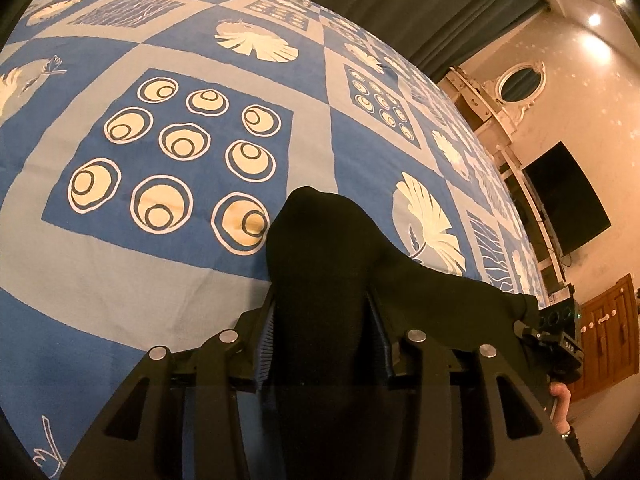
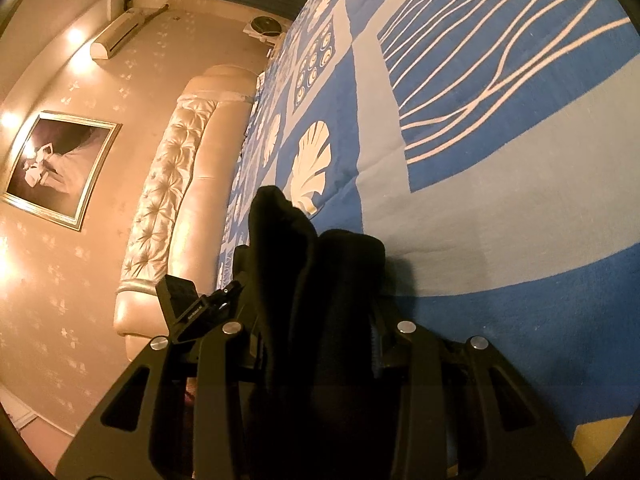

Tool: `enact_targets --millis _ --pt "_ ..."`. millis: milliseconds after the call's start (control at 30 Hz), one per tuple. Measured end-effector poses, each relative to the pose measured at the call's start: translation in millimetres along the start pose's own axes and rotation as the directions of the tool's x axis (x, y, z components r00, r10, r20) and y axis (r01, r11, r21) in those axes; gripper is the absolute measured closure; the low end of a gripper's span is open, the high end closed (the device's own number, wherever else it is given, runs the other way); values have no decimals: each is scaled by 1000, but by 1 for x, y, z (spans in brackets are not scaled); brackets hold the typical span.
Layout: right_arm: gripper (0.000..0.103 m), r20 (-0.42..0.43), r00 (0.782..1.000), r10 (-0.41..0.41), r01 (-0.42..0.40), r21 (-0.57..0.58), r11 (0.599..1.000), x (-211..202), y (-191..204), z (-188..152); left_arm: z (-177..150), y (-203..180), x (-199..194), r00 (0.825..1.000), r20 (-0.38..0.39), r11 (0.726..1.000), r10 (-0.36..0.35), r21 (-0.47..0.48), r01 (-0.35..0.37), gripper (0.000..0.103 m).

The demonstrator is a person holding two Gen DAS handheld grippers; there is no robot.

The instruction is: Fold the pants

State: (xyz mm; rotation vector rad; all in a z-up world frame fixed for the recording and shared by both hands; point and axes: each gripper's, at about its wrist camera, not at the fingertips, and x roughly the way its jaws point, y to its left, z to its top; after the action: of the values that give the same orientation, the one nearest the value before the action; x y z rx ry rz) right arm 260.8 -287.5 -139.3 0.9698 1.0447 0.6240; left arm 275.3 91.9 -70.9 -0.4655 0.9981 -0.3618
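Observation:
The black pants are bunched between the fingers of my left gripper, which is shut on them just above the bedspread. The cloth runs right to my other gripper, seen at the right edge. In the right wrist view my right gripper is shut on another bunch of the black pants, held over the bed. The left gripper shows to its left. The rest of the pants is hidden below both grippers.
A blue and grey patterned bedspread covers the bed under both grippers. A padded cream headboard and a framed picture are on the wall. A dark screen and a wooden cabinet stand beyond the bed.

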Motion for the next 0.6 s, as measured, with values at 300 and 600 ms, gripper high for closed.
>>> enact_targets --millis 300,600 --pt "46 5 1000 7 -7 29 1000 -13 3 -5 -13 16 -24 995 17 992 -96 -84 97 32" --pt "30 -60 998 -16 19 36 999 -49 7 -62 -92 36 -82 985 16 963 -172 -207 172 30"
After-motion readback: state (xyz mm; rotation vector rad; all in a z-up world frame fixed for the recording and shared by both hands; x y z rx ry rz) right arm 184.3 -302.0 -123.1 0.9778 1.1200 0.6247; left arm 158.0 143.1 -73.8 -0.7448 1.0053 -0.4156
